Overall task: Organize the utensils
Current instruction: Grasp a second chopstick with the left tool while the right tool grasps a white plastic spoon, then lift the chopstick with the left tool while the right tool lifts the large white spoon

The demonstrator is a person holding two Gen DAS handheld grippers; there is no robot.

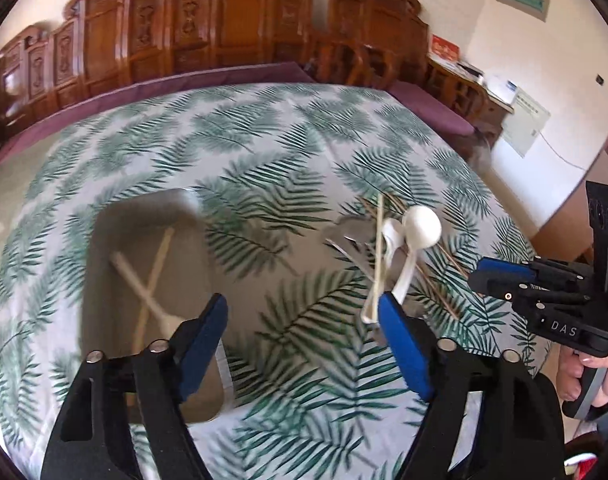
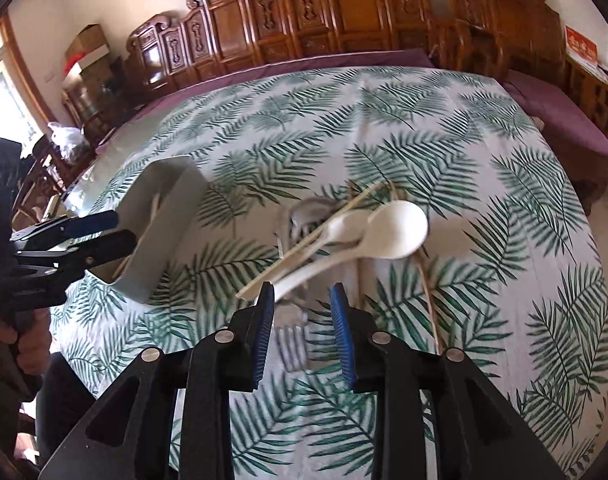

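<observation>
Right of centre in both views, a loose pile of white plastic spoons (image 2: 396,232), pale wooden chopsticks (image 2: 324,232) and metal forks (image 2: 293,344) lies on the leaf-print tablecloth (image 1: 287,152). The grey rectangular tray (image 1: 151,240) at centre left already holds two crossed sticks, apparently as the collecting place. The left gripper (image 1: 304,336) hangs wide and empty between tray and pile; the right gripper (image 2: 301,320), narrowly parted and empty, hovers over the pile.

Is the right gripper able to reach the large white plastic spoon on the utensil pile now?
Probably yes: the right gripper is open and empty, and the large white plastic spoon lies on top, uncovered, just ahead.
</observation>
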